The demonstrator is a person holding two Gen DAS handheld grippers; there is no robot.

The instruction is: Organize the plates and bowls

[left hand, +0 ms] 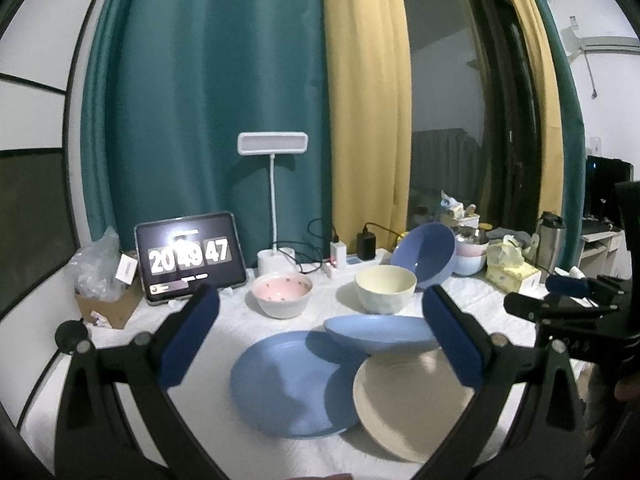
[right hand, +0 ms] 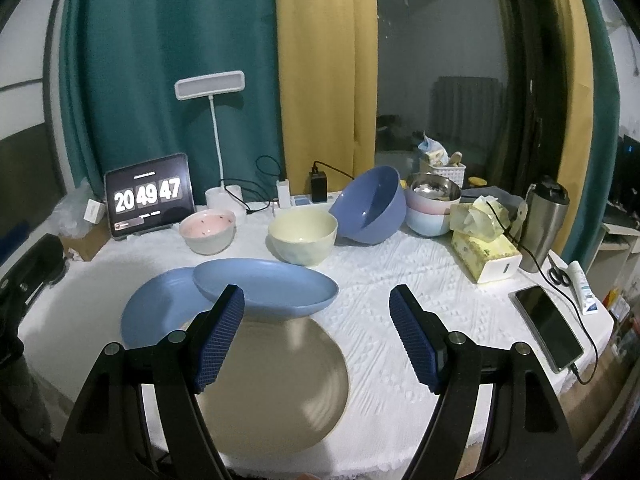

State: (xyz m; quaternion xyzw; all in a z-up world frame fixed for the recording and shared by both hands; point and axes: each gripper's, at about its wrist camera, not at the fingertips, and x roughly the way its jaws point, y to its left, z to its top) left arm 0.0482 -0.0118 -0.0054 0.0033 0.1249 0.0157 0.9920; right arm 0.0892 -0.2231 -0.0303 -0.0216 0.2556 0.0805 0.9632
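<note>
A tablet (right hand: 149, 200) is showing 20:49:47 beside a desk lamp (right hand: 218, 120); a phone (right hand: 548, 326) is lying charging near a tissue box (right hand: 486, 254).

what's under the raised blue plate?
The raised blue plate overlaps the flat blue plate and beige plate. Contact points are hidden beneath it.

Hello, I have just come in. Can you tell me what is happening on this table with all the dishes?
A person is sorting dishes on a white-covered table with two handheld grippers. Both the left gripper and the right gripper are open and hold nothing. In front lie a flat blue plate, a beige plate and a smaller blue dish that rests tilted on them. Behind stand a pink bowl, a cream bowl and a big blue bowl tipped on its side. Nothing is stacked neatly yet.
</note>
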